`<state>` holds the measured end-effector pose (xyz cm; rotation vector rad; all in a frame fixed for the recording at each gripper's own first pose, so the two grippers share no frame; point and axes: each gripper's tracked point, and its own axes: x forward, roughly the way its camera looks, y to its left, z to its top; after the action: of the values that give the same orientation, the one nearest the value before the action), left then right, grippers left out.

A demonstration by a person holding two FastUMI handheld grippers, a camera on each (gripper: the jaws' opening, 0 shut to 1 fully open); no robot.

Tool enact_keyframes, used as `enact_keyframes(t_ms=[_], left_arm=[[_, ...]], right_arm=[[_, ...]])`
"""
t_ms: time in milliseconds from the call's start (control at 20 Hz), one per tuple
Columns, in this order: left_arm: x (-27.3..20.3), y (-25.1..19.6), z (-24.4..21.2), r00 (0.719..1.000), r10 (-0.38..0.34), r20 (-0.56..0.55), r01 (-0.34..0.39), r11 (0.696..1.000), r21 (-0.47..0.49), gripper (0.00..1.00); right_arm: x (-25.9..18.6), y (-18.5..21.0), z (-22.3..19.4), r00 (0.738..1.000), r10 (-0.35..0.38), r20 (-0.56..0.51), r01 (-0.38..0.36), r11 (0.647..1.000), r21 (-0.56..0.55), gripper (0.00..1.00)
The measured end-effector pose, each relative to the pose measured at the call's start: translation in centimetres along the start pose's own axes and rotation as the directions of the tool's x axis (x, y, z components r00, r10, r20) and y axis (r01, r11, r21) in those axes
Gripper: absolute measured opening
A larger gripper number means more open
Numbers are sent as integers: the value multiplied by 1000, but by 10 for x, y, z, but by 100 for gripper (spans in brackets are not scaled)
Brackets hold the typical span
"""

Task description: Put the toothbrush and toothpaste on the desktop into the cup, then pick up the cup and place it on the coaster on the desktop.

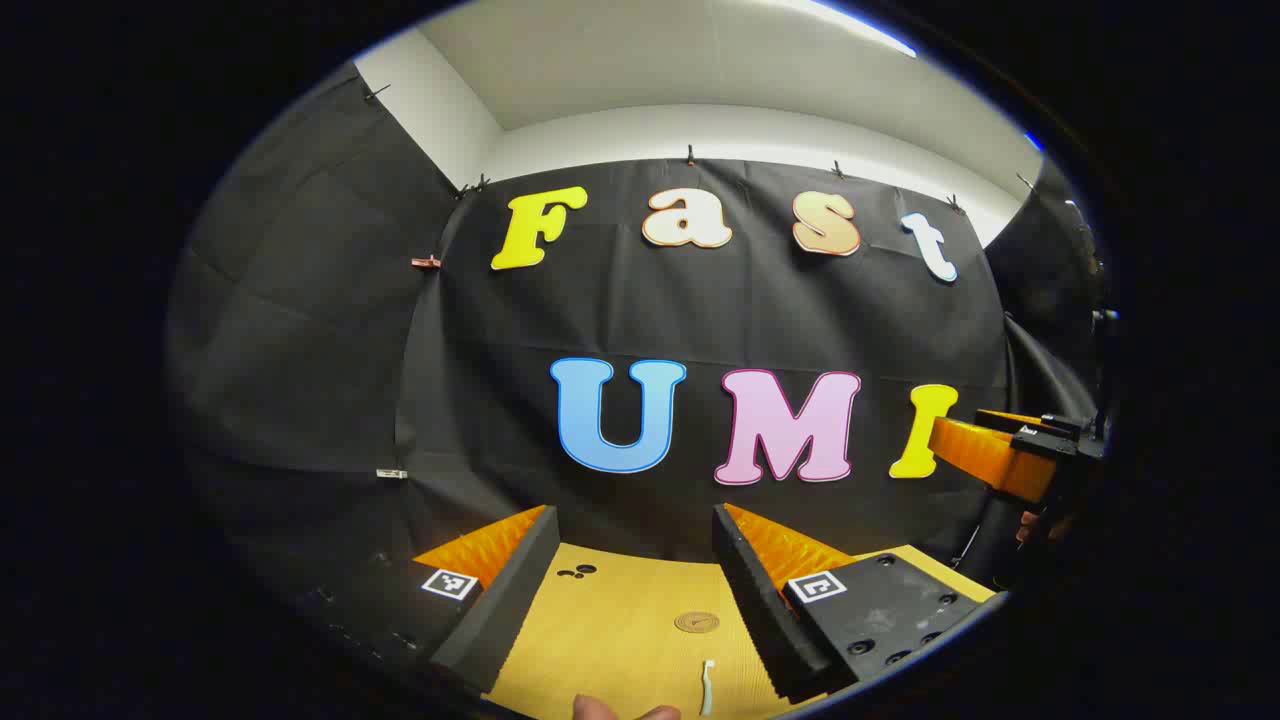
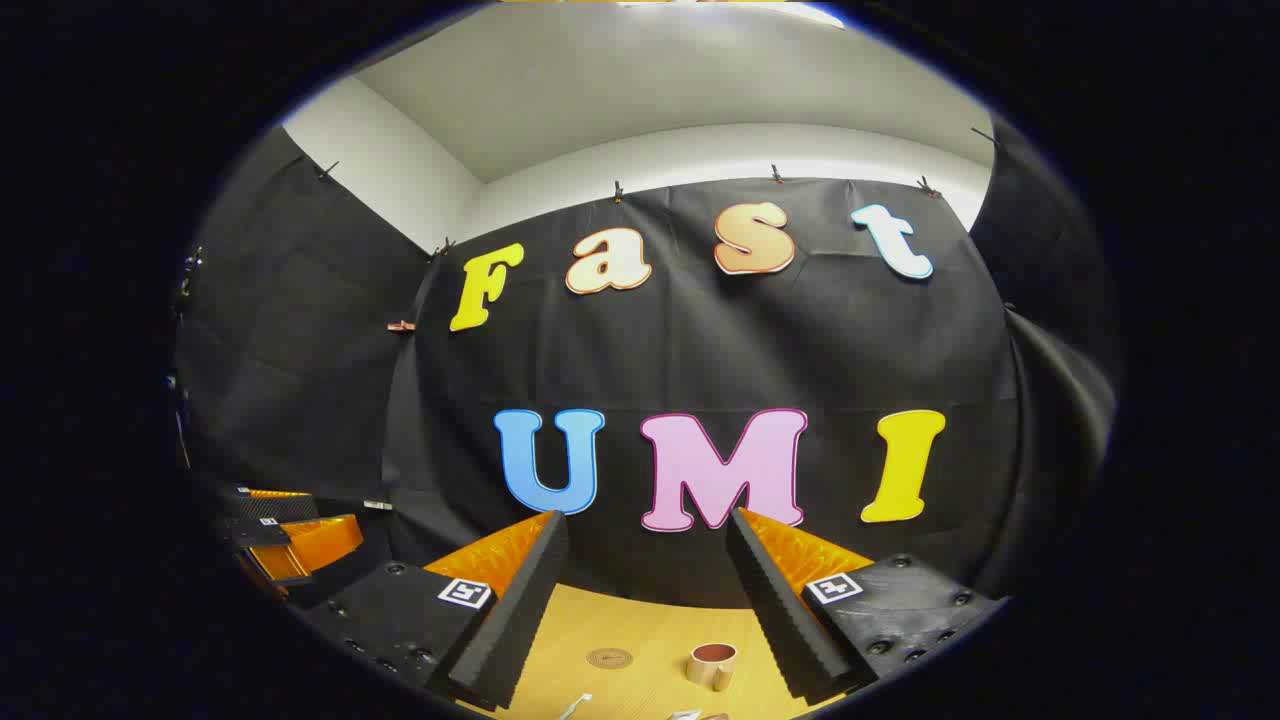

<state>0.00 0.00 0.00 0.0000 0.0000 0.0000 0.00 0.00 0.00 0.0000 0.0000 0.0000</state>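
In the left gripper view my left gripper [image 1: 635, 520] is open, held above the yellow wooden desktop [image 1: 610, 640]. Between its fingers lie a round brown coaster [image 1: 697, 622] and, nearer, a white toothbrush [image 1: 707, 688]. In the right gripper view my right gripper [image 2: 648, 520] is also open with nothing in it. Below it stand a small beige cup [image 2: 712, 665] with a reddish-brown inside and the coaster [image 2: 609, 658] to its left. The toothbrush [image 2: 575, 706] tip shows at the bottom edge. A pale object [image 2: 685, 714] beside it is too cut off to name.
Each gripper shows in the other's view: the right one [image 1: 1000, 455] at the far right, the left one [image 2: 290, 540] at the far left. Part of a hand [image 1: 620, 710] shows at the bottom edge. Dark spots [image 1: 577, 572] mark the desktop near the wall.
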Motion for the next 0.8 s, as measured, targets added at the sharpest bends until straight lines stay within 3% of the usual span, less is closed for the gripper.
enact_keyframes(t_ms=[200,500,550,600,800], left_arm=[[4,4,-6,1000,-21,-11,21,1000,-8,97],[22,-5,-10,995,-103,8,103,995,7,97],[26,-6,-10,994,-108,5,108,994,9,97],[32,-9,-14,993,-114,-1,114,993,8,97],[47,-18,-29,991,-129,-38,129,992,0,97]], right_arm=[[-6,-7,-16,997,-43,-64,45,999,23,96],[-13,-38,-3,986,-163,-27,161,985,-54,96],[-14,-41,-6,984,-174,-32,172,983,-62,100],[-15,-43,-12,983,-177,-44,174,982,-74,96],[-18,-49,-48,973,-190,-131,173,976,-133,96]])
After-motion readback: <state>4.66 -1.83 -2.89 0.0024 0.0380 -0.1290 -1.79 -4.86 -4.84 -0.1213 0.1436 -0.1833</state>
